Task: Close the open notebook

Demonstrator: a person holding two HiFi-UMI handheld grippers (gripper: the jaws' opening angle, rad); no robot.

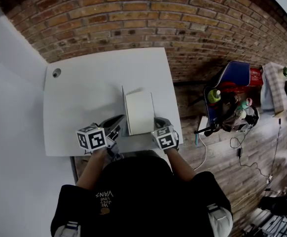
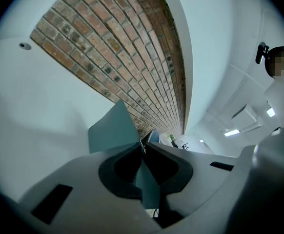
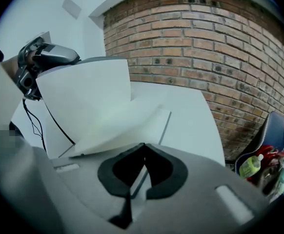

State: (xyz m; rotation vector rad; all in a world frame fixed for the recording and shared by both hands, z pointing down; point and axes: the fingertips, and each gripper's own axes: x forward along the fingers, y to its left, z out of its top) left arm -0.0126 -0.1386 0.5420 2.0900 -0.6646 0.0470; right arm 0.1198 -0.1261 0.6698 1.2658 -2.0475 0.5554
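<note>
The notebook [image 1: 140, 112] lies on the white table [image 1: 79, 98], white pages showing. Its left grey cover [image 1: 123, 105] stands lifted off the table, nearly upright. My left gripper [image 1: 118, 120] is shut on that cover's near edge; in the left gripper view the grey cover [image 2: 110, 128] runs up out of the closed left gripper [image 2: 142, 147]. My right gripper [image 1: 159, 123] sits at the notebook's near right corner. In the right gripper view the right gripper [image 3: 143, 152] is shut on the thin near edge of the notebook [image 3: 117, 123]. The raised leaf [image 3: 86, 94] stands at the left there.
A round cable hole [image 1: 56, 73] sits in the table's far left corner. A brick wall [image 1: 148, 19] runs behind the table. To the right, on the wooden floor, stands a blue and red seat [image 1: 234, 80] with bottles and cables. A white wall borders the left.
</note>
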